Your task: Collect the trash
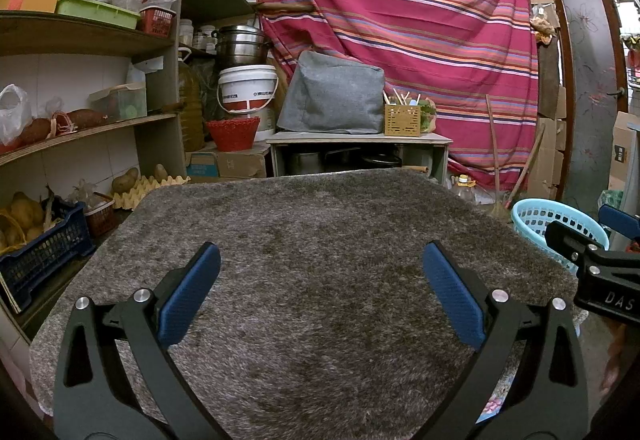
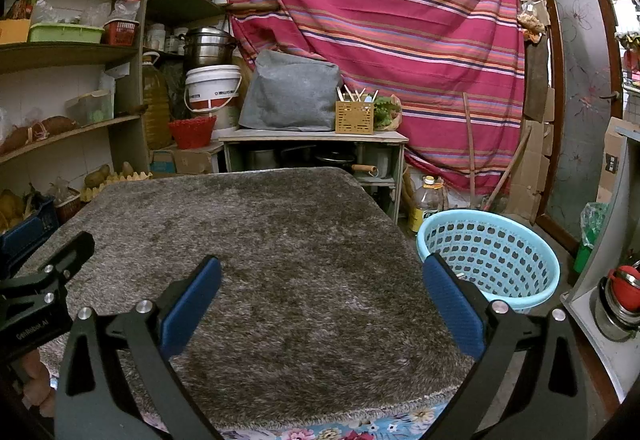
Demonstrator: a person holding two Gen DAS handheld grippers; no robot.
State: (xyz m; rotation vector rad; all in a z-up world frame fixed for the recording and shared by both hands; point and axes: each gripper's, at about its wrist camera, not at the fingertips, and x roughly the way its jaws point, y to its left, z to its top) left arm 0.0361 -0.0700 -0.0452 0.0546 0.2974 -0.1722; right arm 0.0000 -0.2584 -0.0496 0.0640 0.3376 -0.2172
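Left tool [image 1: 320,292] wide open, empty, right tool [image 2: 322,296] likewise, above shaggy mat [image 2: 280,240], blue basket [image 2: 488,252] beside.

A rug [image 2: 272,260] covers the table under both grippers. A basket [image 2: 492,260] stands on the floor right of the right gripper [image 2: 322,304]. Shelves [image 1: 80,40] lie left, a low cabinet [image 1: 360,144] ahead.

Grey-brown shaggy rug [image 2: 248,248] covers the worktop; beside it a pale blue perforated laundry basket [image 2: 490,256]; behind, a magenta curtain [image 2: 380,20] striped orange and blue.
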